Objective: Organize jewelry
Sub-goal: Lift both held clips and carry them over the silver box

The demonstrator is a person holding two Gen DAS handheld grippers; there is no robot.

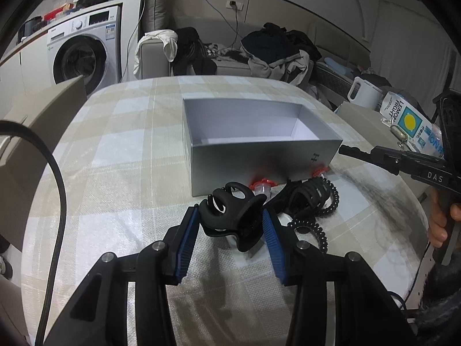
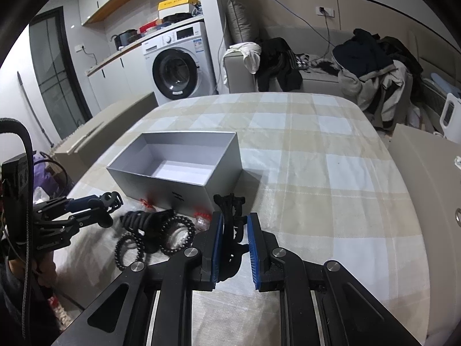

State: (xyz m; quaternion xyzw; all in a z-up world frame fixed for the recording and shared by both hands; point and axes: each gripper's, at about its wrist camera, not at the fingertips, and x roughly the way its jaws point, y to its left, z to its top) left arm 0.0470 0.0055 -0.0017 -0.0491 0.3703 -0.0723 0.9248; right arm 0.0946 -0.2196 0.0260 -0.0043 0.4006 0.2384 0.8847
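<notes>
Nothing has gone into the grey box (image 1: 260,147) yet: its white floor is bare in both views, so the sorting is, by my reading, only starting. Two pieces are in hand. The left gripper (image 1: 230,225) has its blue pads pinched on a black hair claw (image 1: 230,213), one pad against each flank, and the claw sits just clear of the checked tablecloth (image 1: 121,155), close in front of the box's near wall. Its long axis runs roughly across the gap between the pads, and its curved teeth point up and away, toward the box. The right gripper (image 2: 234,230) has its fingers drawn close together on a second black clip (image 2: 230,219). The left pad presses on it, but whether the right pad touches is hard to tell from this angle. That clip stands on end, long axis along the fingers, toothed end pointing forward near the box's near right corner. Left on the cloth, between the two grippers and against the box front, lie a black comb clip (image 1: 309,199), a coiled black hair tie (image 1: 317,230), a string of dark beads (image 2: 173,235) and two small clear pots with red lids (image 1: 260,187). All of these are yet to be put away, and both held clips need lifting over the wall.
</notes>
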